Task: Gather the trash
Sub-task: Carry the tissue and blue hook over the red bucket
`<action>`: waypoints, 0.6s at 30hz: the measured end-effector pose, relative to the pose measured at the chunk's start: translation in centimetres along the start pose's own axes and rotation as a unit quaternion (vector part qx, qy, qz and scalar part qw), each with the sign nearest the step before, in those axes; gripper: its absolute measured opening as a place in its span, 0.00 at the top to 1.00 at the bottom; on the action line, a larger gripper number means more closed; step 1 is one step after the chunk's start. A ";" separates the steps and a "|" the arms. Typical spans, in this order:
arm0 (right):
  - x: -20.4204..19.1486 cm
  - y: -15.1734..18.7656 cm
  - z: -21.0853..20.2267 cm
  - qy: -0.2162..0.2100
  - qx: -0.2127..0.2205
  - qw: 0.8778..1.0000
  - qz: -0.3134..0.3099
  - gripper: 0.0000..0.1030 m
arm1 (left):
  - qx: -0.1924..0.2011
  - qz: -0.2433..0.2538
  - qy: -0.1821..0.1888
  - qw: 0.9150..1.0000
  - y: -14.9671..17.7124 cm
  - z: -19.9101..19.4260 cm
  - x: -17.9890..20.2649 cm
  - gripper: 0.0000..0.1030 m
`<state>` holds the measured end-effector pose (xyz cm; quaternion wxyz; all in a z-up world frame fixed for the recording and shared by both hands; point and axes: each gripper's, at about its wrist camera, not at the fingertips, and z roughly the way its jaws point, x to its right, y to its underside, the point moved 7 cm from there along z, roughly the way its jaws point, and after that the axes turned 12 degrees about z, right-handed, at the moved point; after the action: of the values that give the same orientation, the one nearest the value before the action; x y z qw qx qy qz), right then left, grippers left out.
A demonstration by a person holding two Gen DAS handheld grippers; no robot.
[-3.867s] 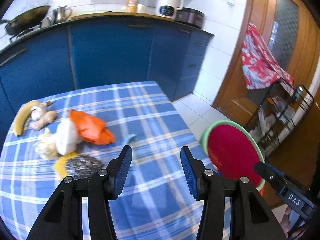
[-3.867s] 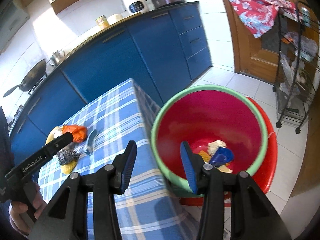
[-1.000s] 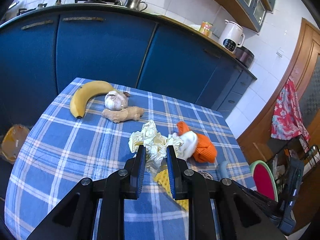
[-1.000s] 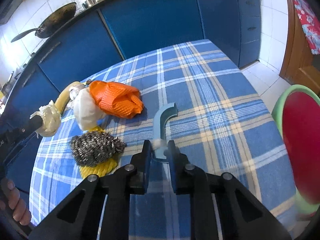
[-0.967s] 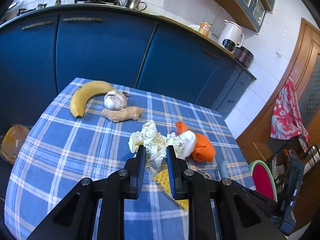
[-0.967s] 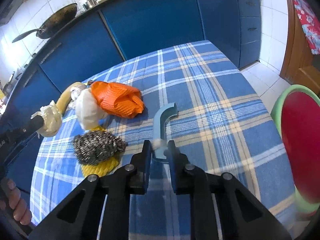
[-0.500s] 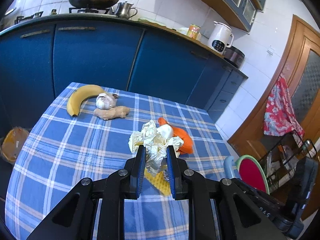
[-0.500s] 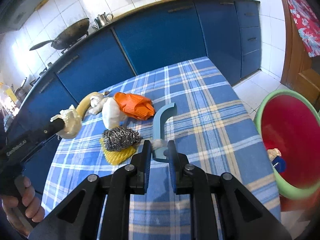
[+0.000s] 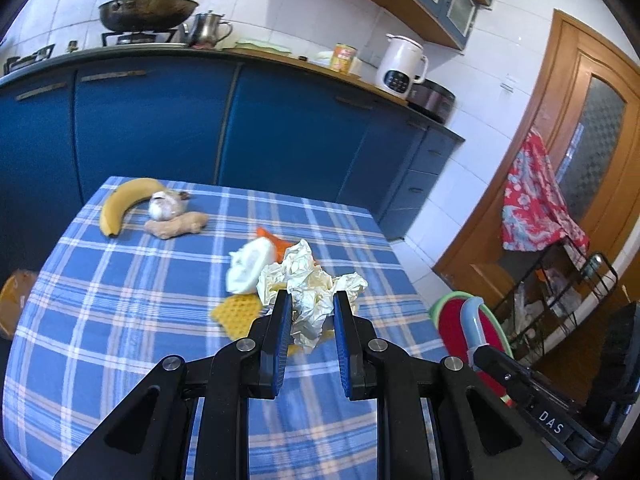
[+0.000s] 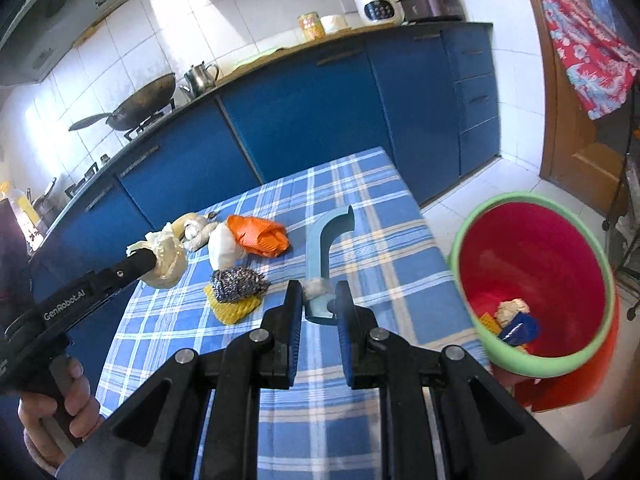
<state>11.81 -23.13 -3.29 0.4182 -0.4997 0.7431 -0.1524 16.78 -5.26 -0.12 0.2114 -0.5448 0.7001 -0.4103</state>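
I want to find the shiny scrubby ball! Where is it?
In the right wrist view, the silver steel-wool scrubber lies on the blue checked tablecloth, on top of a yellow sponge, just below the white ball and orange rubber glove.

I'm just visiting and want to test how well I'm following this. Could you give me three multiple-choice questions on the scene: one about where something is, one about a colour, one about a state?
1. Where is the bin?
A on the table
B on the floor past the table's edge
C on the counter

2. What colour is its rim?
A green
B black
C white

3. What does the left gripper hold?
A nothing
B a banana
C crumpled paper

Answers: 1 B, it stands on the tiles beside the table. 2 A, a green band rings the red inside. 3 C, the paper sits clamped between its fingers.
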 end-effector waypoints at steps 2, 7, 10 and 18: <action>0.6 -0.3 -0.9 0.002 0.007 1.000 0.004 0.81 | 0.001 0.006 0.006 1.000 -0.2 0.0 1.0 0.80; 2.0 -0.9 -2.5 0.008 0.021 1.000 0.013 0.81 | 0.001 0.022 0.021 1.000 -0.6 0.2 3.3 0.80; 3.1 -1.2 -3.3 0.014 0.028 0.999 0.017 0.81 | -0.004 0.039 0.032 0.999 -0.7 0.8 5.2 0.80; 7.6 -2.5 -4.7 0.045 0.046 0.997 0.053 0.81 | -0.014 0.078 0.064 0.995 -1.1 2.6 9.8 0.80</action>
<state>8.51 -31.76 -2.42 0.4139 -0.4326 0.7790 -0.1862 16.24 -15.37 0.77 0.1894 -0.4639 0.7584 -0.4168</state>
